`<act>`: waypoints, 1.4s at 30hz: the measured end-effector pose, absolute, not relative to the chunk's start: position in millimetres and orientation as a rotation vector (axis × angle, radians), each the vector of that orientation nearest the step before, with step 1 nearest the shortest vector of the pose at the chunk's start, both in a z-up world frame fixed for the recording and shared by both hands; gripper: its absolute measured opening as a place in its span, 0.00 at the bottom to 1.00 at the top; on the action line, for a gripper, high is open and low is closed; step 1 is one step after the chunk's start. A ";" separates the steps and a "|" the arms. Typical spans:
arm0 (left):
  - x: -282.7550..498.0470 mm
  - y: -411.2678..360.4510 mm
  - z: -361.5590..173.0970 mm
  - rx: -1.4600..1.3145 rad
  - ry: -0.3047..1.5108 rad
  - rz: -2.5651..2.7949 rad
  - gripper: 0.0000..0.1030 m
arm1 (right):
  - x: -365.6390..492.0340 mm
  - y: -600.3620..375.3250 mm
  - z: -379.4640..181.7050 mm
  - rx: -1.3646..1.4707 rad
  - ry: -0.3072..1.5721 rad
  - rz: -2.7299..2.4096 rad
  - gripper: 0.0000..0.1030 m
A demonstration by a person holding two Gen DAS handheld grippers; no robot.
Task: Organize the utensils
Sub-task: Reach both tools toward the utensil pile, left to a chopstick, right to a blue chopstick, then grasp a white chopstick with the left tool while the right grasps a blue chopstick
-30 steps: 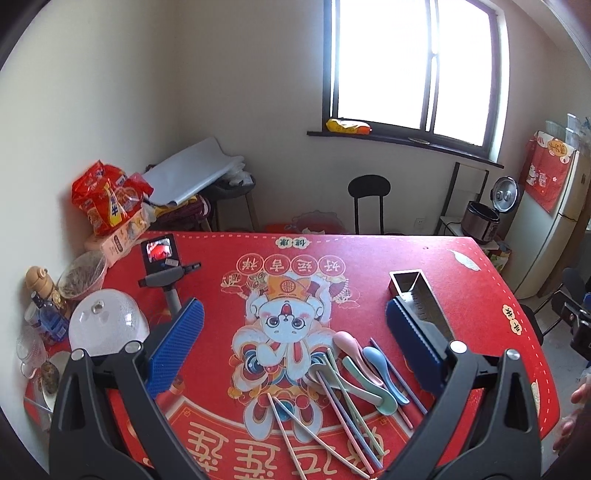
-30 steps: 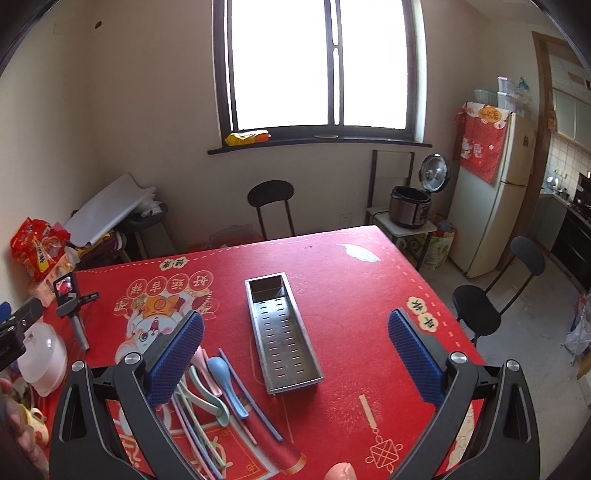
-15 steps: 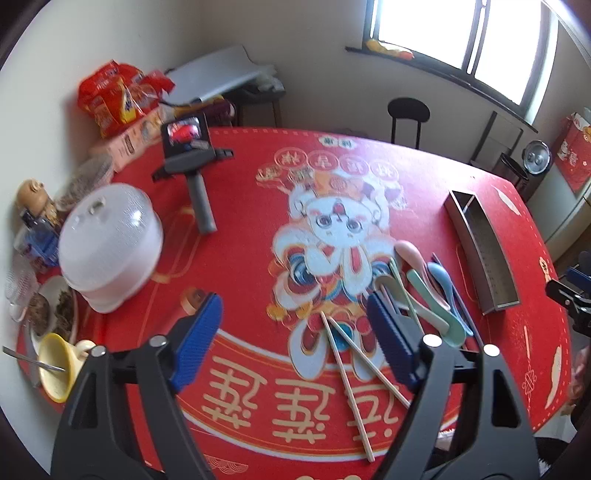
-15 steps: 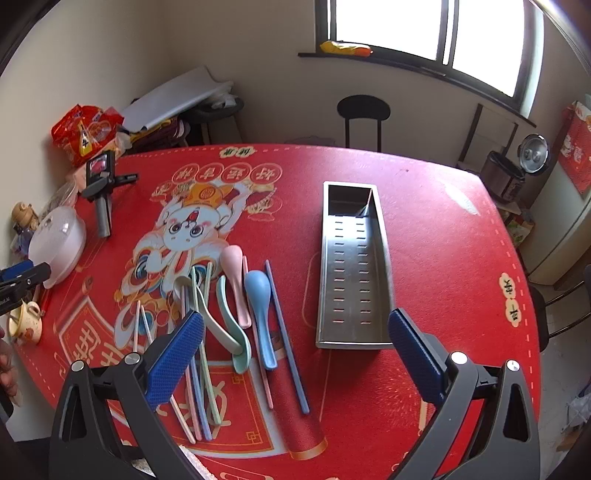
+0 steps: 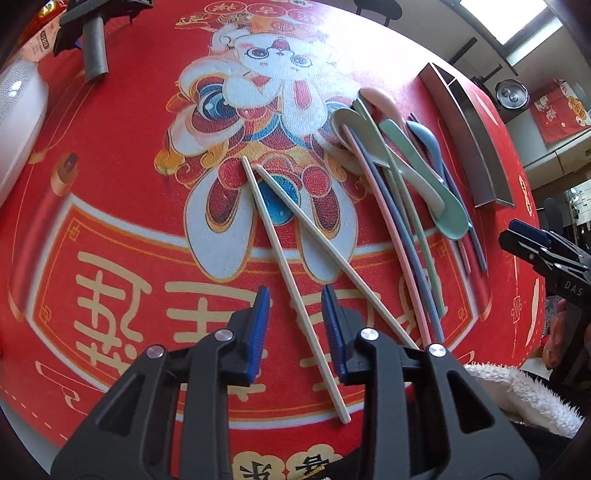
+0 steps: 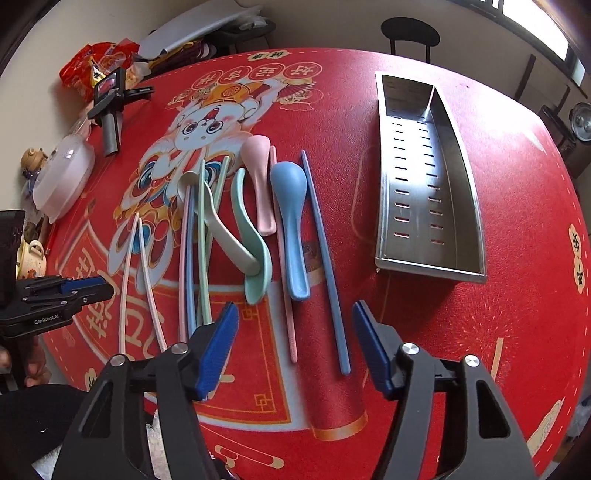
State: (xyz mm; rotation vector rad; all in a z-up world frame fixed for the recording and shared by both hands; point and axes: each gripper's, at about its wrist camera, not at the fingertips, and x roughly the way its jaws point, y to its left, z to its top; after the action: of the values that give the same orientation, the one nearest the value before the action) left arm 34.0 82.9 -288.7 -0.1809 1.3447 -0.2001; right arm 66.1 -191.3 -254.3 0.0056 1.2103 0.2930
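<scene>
My left gripper (image 5: 295,295) points steeply down at the red table mat. Its jaws are closing with one cream chopstick (image 5: 280,236) between them, and the pads stand apart from it. A second cream chopstick (image 5: 332,251) lies just to its right. My right gripper (image 6: 295,306) hangs over the near ends of a pink chopstick (image 6: 286,295) and a blue chopstick (image 6: 328,266). Its jaws are closing and touch nothing. Just beyond it lie a blue spoon (image 6: 290,206), a pink spoon (image 6: 258,177), a green spoon (image 6: 255,251) and a white spoon (image 6: 221,225). A steel slotted tray (image 6: 428,267) lies empty to the right.
At the left table edge stand a white domed cover (image 6: 62,177), a camera on a hand grip (image 6: 110,103), snack bags (image 6: 88,66) and a small teapot (image 6: 31,254). A black chair (image 6: 410,33) stands beyond the table. A fleece sleeve (image 5: 517,398) shows at the near edge.
Both grippers have dropped toward the table and tipped downward. Their jaws have narrowed, the left more than the right. The left now straddles a cream chopstick.
</scene>
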 end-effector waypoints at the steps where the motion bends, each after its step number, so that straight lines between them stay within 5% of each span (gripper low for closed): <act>1: 33.9 83.4 -289.8 -0.186 1.349 -0.202 0.29 | 66.5 -194.4 -257.3 0.016 1.216 0.285 0.52; 15: 45.8 79.1 -310.0 -0.200 1.427 -0.221 0.13 | 77.0 -203.6 -289.9 -0.028 1.249 0.250 0.12; 42: 87.3 75.3 -309.1 -0.095 1.311 -0.192 0.13 | 81.8 -188.7 -305.4 -0.090 1.269 0.209 0.07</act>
State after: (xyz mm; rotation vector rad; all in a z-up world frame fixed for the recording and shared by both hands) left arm 87.3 75.3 -309.1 -0.0946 1.3107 -0.1925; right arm 81.8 -188.7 -305.4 -0.0903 1.2693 0.2092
